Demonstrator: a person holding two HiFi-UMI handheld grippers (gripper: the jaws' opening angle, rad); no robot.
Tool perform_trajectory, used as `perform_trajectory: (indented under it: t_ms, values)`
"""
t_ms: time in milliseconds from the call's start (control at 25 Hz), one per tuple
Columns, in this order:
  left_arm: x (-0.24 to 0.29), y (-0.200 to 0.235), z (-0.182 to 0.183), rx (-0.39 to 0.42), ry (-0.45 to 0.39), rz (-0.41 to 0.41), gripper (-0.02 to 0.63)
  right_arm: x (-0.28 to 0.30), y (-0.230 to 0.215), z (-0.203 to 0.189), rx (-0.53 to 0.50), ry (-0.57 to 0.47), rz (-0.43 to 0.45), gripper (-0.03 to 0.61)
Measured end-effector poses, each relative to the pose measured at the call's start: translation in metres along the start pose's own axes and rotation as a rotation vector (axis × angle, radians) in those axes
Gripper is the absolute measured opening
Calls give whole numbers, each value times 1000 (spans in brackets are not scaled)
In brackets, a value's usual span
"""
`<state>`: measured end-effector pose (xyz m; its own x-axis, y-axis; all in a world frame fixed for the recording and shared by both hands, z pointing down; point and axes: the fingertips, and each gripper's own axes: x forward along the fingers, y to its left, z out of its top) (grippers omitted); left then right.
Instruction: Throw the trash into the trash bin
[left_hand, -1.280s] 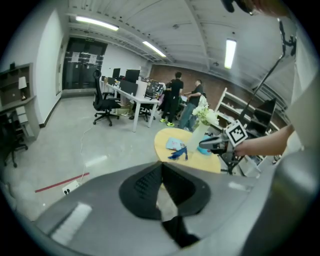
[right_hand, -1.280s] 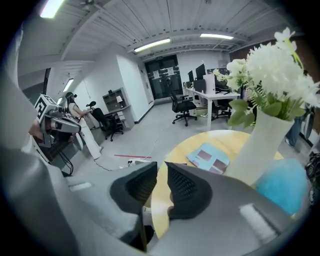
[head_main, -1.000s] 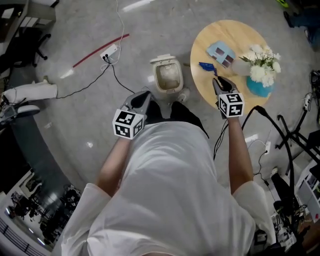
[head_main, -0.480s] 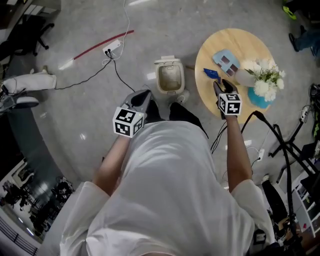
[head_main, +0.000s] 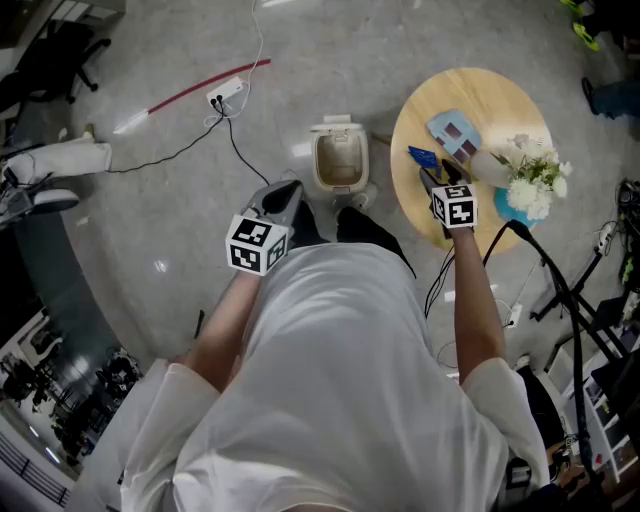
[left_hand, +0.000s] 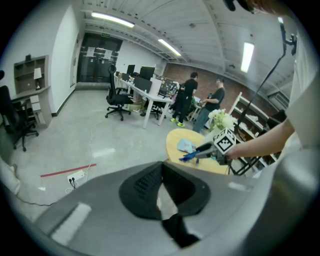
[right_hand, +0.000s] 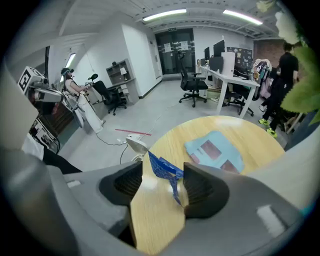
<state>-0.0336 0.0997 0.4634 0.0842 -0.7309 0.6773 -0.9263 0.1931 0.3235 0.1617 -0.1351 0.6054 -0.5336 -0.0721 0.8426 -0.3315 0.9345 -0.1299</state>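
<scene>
The round wooden worktop is spread beneath and ahead of the right claw, and bare pale grain is seen between that claw's jaws. A cream trash bin, its lid tipped up, stands on the floor beyond the worktop's edge. It is placed to the left of the right claw and just ahead of the left claw.

The right claw is pointed steeply down at the worktop and its jaws are opening. The trash, a blue wrapper, is bracketed by them but not squeezed. Its thin tail is trailed close along the right-hand pad; whether it touches cannot be told.

The left claw is held over the floor, well apart to the left of the right one. Its jaws are drawn together with nothing between them.

A black-and-white square pattern is carried on each face of the marker cube behind the right claw's jaws; no letters are shown on it.

A flat light-blue packet with two brownish panels is laid ahead and to the right of the right claw. Its print is too small to be read.

The wrapper is the smallest thing: a crumpled, folded scrap of deep blue glossy film, with no lettering that can be made out.
</scene>
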Motion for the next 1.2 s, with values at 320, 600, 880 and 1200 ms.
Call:
perform_trajectory:
  t_ms: [320, 600, 880, 1200]
  values:
    - [8, 8, -6, -27, 13, 11, 5, 26, 1, -8, -124, 86, 3, 265]
    - [9, 22, -16, -103, 19, 30, 5, 32, 1, -6, -125, 111, -17, 113]
    - [7, 22, -15, -104, 13, 32, 5, 28, 4, -4, -103, 101, 16, 91]
    - [5, 20, -12, -80, 7, 9, 5, 12, 17, -1, -102, 75, 4, 89]
